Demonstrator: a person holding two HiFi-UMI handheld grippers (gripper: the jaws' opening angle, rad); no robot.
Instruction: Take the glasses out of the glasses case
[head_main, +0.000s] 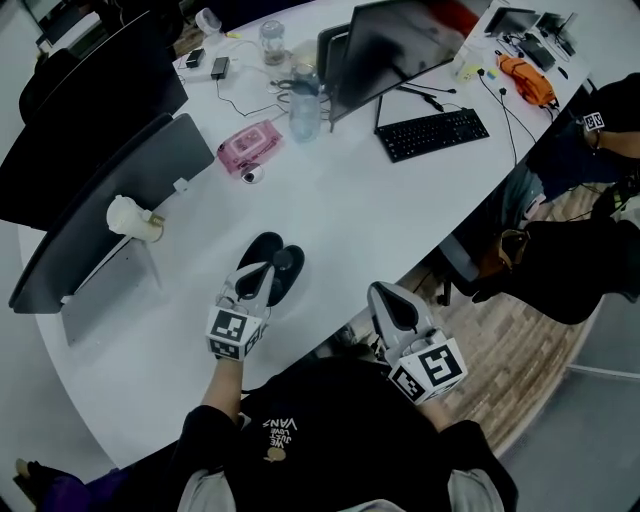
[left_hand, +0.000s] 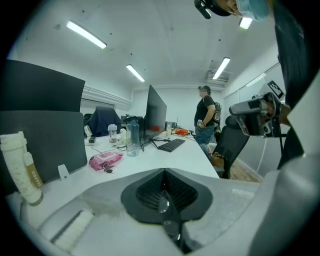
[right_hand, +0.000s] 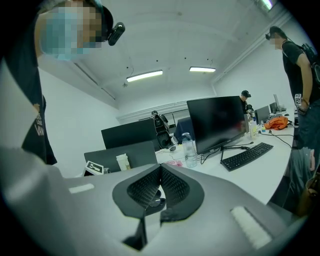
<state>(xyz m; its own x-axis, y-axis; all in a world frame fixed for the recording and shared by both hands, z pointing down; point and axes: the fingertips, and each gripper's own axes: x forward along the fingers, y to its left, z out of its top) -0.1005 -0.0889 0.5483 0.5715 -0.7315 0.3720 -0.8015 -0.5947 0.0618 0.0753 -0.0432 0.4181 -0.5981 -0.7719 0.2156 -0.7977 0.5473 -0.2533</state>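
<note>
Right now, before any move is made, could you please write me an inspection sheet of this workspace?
Surface: white curved table, bare near the front edge.
Job's things: black glasses case lies on the table; glasses not seen.
Clutter: pink wipes pack, water bottle, keyboard, monitor, white bottle.
Grippers: left gripper over the case, fingers together; right gripper at the table edge, fingers together, nothing held.
Cables: thin cables beside the keyboard.
Surroundings: a person stands beyond the table; ceiling lights on.
</note>
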